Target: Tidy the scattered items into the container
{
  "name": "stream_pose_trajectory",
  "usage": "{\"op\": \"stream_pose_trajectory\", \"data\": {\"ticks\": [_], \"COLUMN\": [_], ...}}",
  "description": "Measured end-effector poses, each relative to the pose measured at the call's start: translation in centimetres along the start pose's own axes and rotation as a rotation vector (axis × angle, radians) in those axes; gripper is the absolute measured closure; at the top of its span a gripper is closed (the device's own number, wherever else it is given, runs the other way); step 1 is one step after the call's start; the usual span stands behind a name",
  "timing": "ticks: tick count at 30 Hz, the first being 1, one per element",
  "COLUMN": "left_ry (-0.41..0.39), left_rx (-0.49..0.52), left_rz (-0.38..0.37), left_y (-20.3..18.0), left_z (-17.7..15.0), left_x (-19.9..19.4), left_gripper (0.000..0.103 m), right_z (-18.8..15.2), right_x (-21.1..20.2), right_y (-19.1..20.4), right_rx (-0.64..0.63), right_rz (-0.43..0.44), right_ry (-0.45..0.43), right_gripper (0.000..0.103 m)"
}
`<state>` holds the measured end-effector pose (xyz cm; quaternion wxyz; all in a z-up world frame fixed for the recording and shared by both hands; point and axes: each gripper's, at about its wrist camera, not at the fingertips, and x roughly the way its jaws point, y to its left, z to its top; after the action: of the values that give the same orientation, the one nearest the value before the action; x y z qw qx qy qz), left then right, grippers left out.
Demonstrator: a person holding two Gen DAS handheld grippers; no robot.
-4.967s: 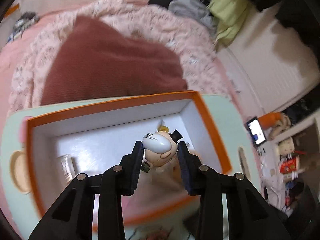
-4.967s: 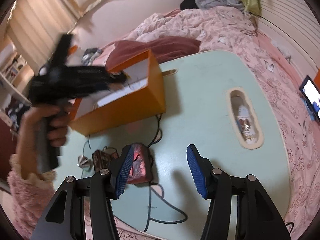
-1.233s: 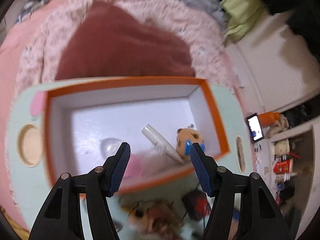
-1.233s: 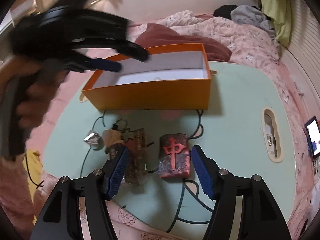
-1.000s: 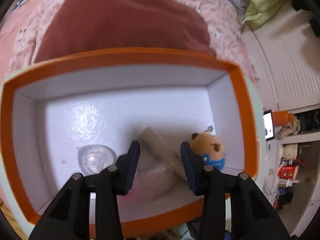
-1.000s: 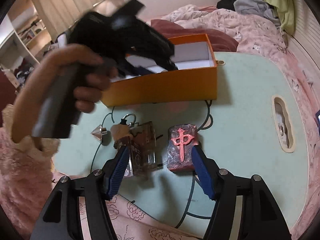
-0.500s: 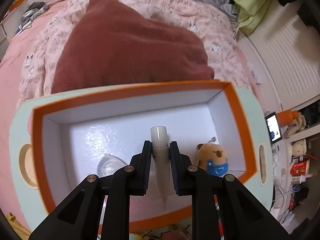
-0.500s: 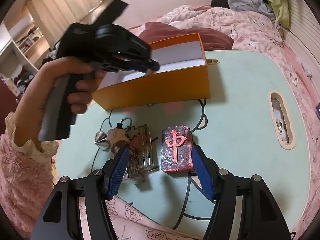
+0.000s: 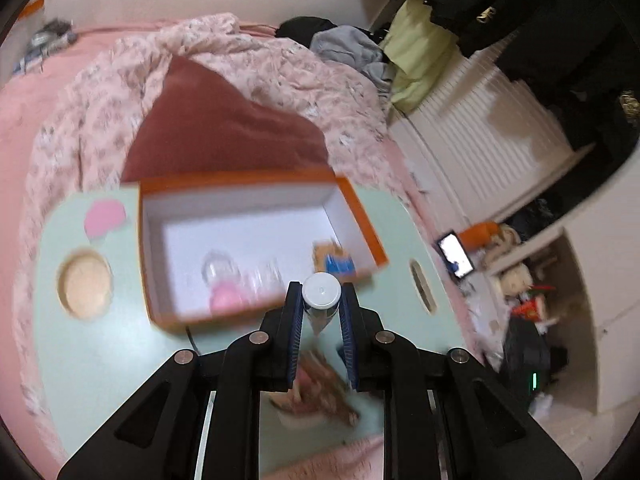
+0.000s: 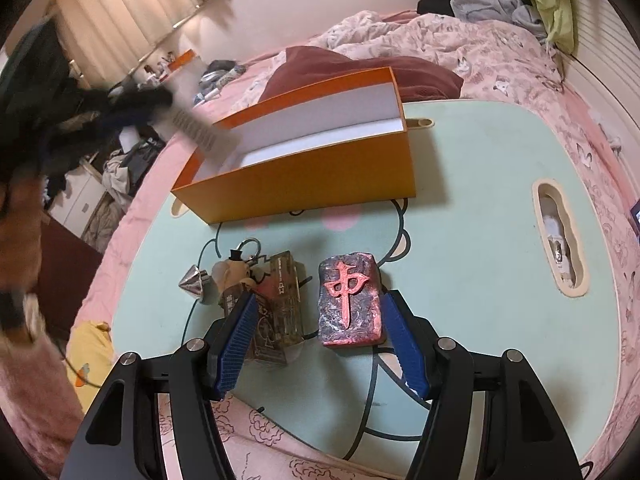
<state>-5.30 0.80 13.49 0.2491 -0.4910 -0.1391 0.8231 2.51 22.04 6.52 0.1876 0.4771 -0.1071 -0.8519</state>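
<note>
1. Left gripper (image 9: 320, 312): jaws clenched on a white-capped tube (image 9: 321, 292), cap end towards the camera; held in the air, in front of the box's near wall.
2. Right gripper (image 10: 316, 340): jaws apart, nothing between the pads; poised low over the table's near edge.
3. Mahjong-tile block (image 10: 349, 300), red character on top: lies flat on the table between the right gripper's fingertips, apart from both.
4. Clear card case (image 10: 280, 304), small figure keychain (image 10: 236, 270), silver cone (image 10: 194, 284): grouped left of the tile.
5. Orange box (image 10: 320, 172), white inside: stands open on the table; holds a blurred capybara toy (image 9: 334, 258), a pink item (image 9: 224, 298) and clear pieces.
6. Mint-green table (image 10: 480, 200): set on pink bedding.
</note>
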Motion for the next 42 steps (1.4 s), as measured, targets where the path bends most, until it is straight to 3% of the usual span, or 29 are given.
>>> {"op": "stream_pose_trajectory", "data": {"ticks": [3, 6, 13, 17, 21, 24, 27, 29, 35, 39, 42], "left_ry": [0.004, -0.002, 0.071, 0.072, 0.078, 0.062, -0.017, -0.08, -0.182, -0.215, -0.23], "left_rx": [-0.014, -0.034, -0.073, -0.029, -0.03, -0.028, -0.025, 0.004, 0.045, 0.05, 0.052], "left_rz": [-0.032, 0.001, -0.056, 0.046, 0.021, 0.054, 0.144, 0.213, 0.232, 0.336, 0.372], "left_y": [1.1, 2.4, 4.6, 4.3, 4.6, 4.9, 4.9, 4.3, 2.8, 2.4, 2.3], "left_z": [-3.3, -5.9, -8.7, -9.6, -10.1, -10.4, -11.1, -11.8, -13.1, -13.3, -13.3], "left_x": [-0.1, 0.3, 1.5, 2.5, 3.3, 3.8, 3.7, 3.4, 2.5, 2.2, 1.8], "left_gripper": [0.084, 0.084, 0.082, 0.08, 0.076, 0.069, 0.056, 0.04, 0.038, 0.038, 0.038], "right_z": [0.1, 0.0, 0.0, 0.6, 2.3, 4.3, 6.6, 8.5, 13.7, 15.2, 15.2], "right_x": [0.1, 0.0, 0.3, 0.4, 0.6, 0.7, 0.8, 1.3, 5.9, 11.1, 13.9], "right_y": [-0.1, 0.0, 0.4, 1.1, 1.6, 2.1, 3.2, 4.4, 7.2, 7.4, 7.2], "right_rx": [0.003, 0.0, -0.006, -0.025, -0.037, -0.054, -0.092, -0.134, -0.185, -0.159, -0.114], "right_rz": [-0.004, -0.007, -0.014, -0.023, -0.037, -0.031, -0.037, -0.044, -0.102, -0.144, -0.113], "right_ry": [0.003, 0.004, 0.009, 0.006, 0.012, 0.023, 0.037, 0.072, 0.267, 0.416, 0.511], "right_gripper": [0.039, 0.039, 0.039, 0.039, 0.039, 0.039, 0.039, 0.039, 0.039, 0.039, 0.039]}}
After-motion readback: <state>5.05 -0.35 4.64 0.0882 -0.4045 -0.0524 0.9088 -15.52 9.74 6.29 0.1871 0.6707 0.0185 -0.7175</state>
